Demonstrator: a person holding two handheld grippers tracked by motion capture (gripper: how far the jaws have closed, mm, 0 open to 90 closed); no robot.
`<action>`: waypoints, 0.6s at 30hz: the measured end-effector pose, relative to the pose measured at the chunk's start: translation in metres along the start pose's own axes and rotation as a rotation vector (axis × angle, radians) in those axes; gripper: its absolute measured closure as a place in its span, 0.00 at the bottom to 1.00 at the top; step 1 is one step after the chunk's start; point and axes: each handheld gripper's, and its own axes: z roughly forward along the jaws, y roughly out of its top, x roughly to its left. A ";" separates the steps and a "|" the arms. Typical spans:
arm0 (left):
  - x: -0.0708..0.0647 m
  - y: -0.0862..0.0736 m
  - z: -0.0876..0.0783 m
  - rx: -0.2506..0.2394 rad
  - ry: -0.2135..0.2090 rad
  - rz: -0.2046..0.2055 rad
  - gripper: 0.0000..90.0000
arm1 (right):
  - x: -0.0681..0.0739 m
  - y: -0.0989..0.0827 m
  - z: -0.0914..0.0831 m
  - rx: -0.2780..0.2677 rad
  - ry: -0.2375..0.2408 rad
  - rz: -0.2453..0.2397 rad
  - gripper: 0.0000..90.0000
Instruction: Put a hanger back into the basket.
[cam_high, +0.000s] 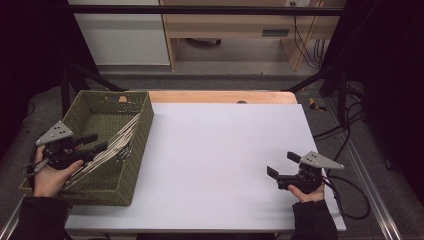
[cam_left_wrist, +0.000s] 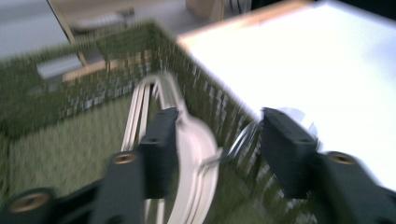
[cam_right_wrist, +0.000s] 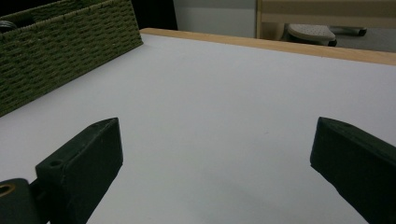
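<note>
The table (cam_high: 225, 165) carries a pale sheet, and that whole working surface lies bare, from the far wooden edge to the near rim; nothing waits on it to be picked up. At its left end stands the green woven basket (cam_high: 145, 145), and the work in hand seems to be the loading of cutlery into it.

Inside the basket lies the bundle of cutlery (cam_high: 116, 142): pale handles lying side by side and slanting from the near left corner up toward the right wall, with some metal ends showing near that wall. From the left gripper view, blurred as it is, the handles (cam_left_wrist: 194, 154) rest against the inside of the wall and on the basket floor, so this load looks delivered.

The left tongs (cam_high: 92, 141) hang over the near part of the basket, just above the handles. Their jaws stand spread about halfway, one jaw beside the handles and the other over the basket wall; the pads press on nothing, so I judge the bundle to be let go.

The right tongs (cam_high: 280, 165) rest low over the bare sheet at the right, well apart from the basket, jaws spread wide and empty, as the right gripper view shows.

As far as can be judged, the putting-away is done or close to it: what is left is for the left hand to draw clear of the basket.
</note>
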 end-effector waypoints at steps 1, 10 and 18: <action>-0.004 0.002 0.000 -0.026 -0.004 -0.009 0.44 | 0.000 0.000 -0.001 0.002 -0.002 -0.004 0.03; -0.049 0.014 0.006 -0.128 -0.045 0.009 0.12 | 0.000 0.002 -0.004 -0.009 0.006 -0.004 0.03; -0.076 0.009 0.015 -0.132 -0.071 -0.002 0.06 | 0.000 0.004 -0.006 -0.023 0.014 -0.010 0.03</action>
